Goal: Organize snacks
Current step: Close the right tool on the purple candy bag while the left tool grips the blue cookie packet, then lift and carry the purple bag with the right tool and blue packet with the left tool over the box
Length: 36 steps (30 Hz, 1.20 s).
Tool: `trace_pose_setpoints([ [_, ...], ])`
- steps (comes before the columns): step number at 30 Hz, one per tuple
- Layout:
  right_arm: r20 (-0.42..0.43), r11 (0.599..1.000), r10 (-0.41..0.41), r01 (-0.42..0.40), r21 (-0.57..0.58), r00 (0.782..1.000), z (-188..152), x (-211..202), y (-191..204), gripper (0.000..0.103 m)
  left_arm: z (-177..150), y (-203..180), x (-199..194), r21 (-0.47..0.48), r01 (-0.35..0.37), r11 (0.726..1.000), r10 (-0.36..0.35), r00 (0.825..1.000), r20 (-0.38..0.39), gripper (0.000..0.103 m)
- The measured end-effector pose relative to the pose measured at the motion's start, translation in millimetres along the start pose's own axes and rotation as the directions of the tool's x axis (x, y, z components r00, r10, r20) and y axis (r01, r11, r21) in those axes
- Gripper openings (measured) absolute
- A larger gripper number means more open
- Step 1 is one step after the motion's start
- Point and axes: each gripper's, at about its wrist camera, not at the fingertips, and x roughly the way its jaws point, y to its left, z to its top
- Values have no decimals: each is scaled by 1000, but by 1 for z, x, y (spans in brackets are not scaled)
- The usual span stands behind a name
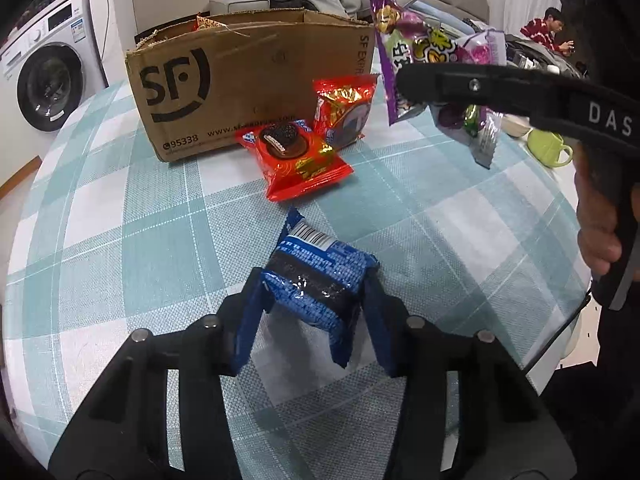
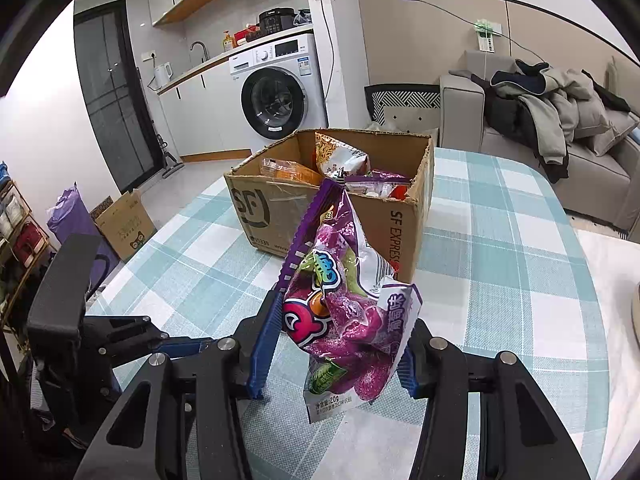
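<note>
My left gripper (image 1: 316, 300) is shut on a blue cookie packet (image 1: 320, 276) resting on the checked tablecloth (image 1: 120, 240). Beyond it lie two red snack packets: one flat (image 1: 300, 160), the other (image 1: 346, 110) leaning on the cardboard box (image 1: 240, 80). My right gripper (image 2: 340, 344) is shut on a purple candy bag (image 2: 344, 304), held in the air in front of the cardboard box (image 2: 280, 216). That purple candy bag (image 1: 436, 68) also hangs at the upper right of the left wrist view, under the black right gripper body (image 1: 520, 96). The box holds several snack bags (image 2: 340, 160).
A green mug (image 1: 548, 148) stands at the table's right side. A person's hand (image 1: 596, 232) grips the right tool. Behind the table are a washing machine (image 2: 280, 96) and a sofa piled with clothes (image 2: 560, 120). A person in red (image 1: 548, 28) sits far back.
</note>
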Motion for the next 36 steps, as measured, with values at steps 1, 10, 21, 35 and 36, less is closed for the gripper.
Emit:
trace_pose_setpoints([
  [1,0,1000,-1,1,0,1000,0,0,0,51,0,0,0,-1,3,1000,-3,1000,0,43],
  [10,5,1000,-2,2,3,1000,-1,0,-1,51,0,3,-7,8,23,1000,-23,999,33,42],
  [21,32,1000,-19,18,15,999,1,-8,-3,51,9,27,-26,-86,37,996,-27,994,110,42],
  [35,76,999,4,-7,35,997,8,-24,-6,51,27,51,-63,-146,8,989,23,978,206,42],
  [36,78,999,7,-10,35,997,10,-25,-6,51,30,53,-67,-151,10,989,23,977,213,42],
])
